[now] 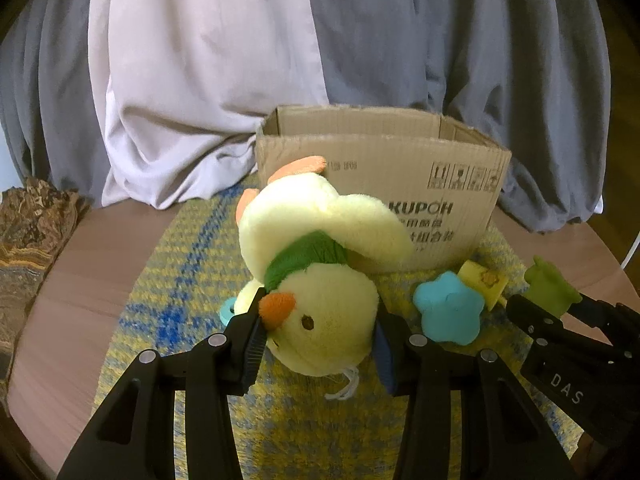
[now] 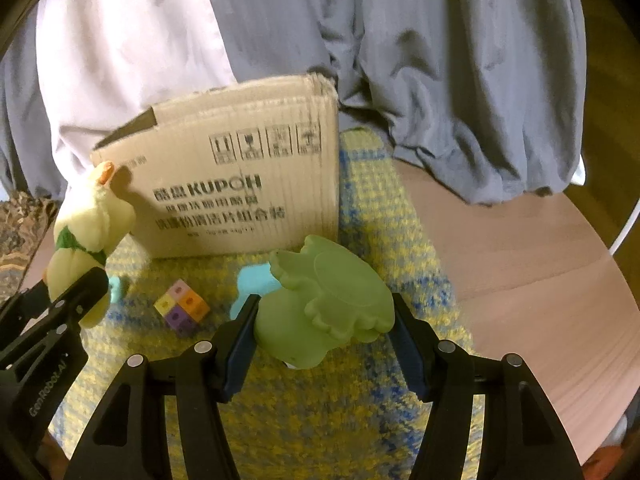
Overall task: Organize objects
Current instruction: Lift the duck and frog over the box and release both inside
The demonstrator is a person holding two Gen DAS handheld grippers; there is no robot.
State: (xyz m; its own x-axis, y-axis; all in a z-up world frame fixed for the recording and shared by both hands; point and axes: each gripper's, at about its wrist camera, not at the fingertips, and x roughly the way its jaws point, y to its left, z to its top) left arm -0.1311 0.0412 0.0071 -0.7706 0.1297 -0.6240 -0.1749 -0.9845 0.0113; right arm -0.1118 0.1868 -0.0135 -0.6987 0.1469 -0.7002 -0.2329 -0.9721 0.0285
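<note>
We hold the duck [image 1: 316, 280] in our left gripper [image 1: 318, 344] and the green toy [image 2: 324, 304] in our right gripper [image 2: 326, 332] (both squeezed tight), with the open box [image 1: 380, 152] just ahead, its top higher up.

Dim, warm indoor light, soft shadows, strong fisheye bending and dark corners.

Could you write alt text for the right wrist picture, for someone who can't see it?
A black two-finger right gripper clamps a soft green rubber toy above a yellow and blue woven mat. Behind stands an open brown cardboard box; at left, the left gripper holds a pale yellow plush duck.
</note>
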